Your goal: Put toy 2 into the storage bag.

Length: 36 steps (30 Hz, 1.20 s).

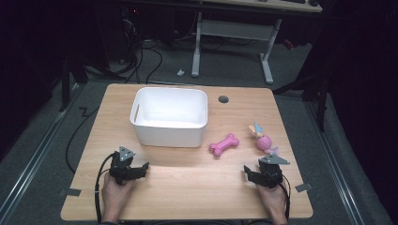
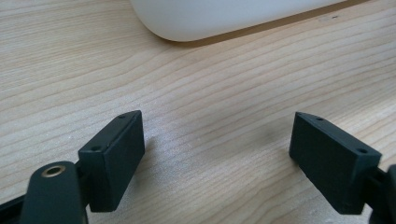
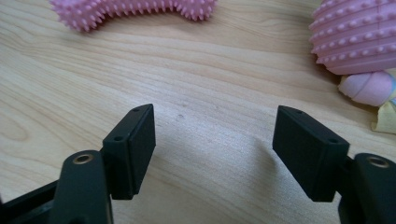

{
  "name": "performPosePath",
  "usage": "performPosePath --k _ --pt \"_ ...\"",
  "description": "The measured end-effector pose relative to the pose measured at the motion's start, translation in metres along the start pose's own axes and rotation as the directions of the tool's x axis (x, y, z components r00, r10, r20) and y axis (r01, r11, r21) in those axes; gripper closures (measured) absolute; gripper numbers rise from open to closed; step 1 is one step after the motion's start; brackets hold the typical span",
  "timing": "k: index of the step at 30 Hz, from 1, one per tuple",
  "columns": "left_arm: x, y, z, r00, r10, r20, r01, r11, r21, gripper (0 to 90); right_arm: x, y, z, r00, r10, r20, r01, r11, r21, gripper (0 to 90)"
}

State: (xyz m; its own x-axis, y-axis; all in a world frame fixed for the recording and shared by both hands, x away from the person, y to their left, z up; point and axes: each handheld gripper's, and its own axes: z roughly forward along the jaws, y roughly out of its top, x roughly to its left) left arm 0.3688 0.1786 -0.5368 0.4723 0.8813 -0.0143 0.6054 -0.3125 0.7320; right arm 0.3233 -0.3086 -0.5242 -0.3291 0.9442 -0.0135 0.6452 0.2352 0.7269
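We list: pink spiked ball (image 3: 357, 35), pastel tails; pink bone (image 3: 135, 11); no writing. Left gripper (image 2: 217, 144) and right gripper (image 3: 215, 149): fingers apart, empty.

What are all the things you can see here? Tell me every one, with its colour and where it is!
bin: one, white, on the far middle of the table, looks empty
bone toy: one, pink and spiky, right of the bin
ball toy: one, pink and ribbed with pastel tufts, near the right edge
table: one, light wood, under everything
cable hole: one, dark grey, far side of the table beside the bin
desk: one, white legs, on the floor behind the table
left gripper: one, black, near left, jaws open over bare wood
right gripper: one, black, near right, jaws open, nothing between them
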Motion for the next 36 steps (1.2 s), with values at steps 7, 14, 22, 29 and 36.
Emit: performPosePath --k 7,14,22,29,36 --pt "0.0 0.0 0.0 1.0 -0.001 -0.001 0.001 1.0 0.0 18.6 0.002 0.006 -0.005 0.9997 -0.024 -0.005 0.024 1.0 -0.004 37.3" --pt "0.0 0.0 0.0 1.0 -0.002 -0.001 0.002 1.0 0.0 18.6 0.006 0.016 -0.004 0.9992 -0.031 -0.024 0.03 0.999 -0.011 39.6" --pt "0.0 0.0 0.0 1.0 -0.002 -0.002 0.002 1.0 0.0 18.6 0.009 0.028 -0.001 0.9986 -0.042 -0.031 0.042 0.999 -0.019 40.8" --pt "0.0 0.0 0.0 1.0 -0.002 -0.002 0.002 1.0 0.0 18.6 0.025 0.037 0.003 0.9957 -0.076 -0.053 0.075 0.997 -0.03 40.8" --pt "0.0 0.0 0.0 1.0 -0.002 -0.002 0.002 1.0 0.0 18.6 0.044 0.046 0.012 0.9898 -0.114 -0.086 0.111 0.993 -0.039 41.5"
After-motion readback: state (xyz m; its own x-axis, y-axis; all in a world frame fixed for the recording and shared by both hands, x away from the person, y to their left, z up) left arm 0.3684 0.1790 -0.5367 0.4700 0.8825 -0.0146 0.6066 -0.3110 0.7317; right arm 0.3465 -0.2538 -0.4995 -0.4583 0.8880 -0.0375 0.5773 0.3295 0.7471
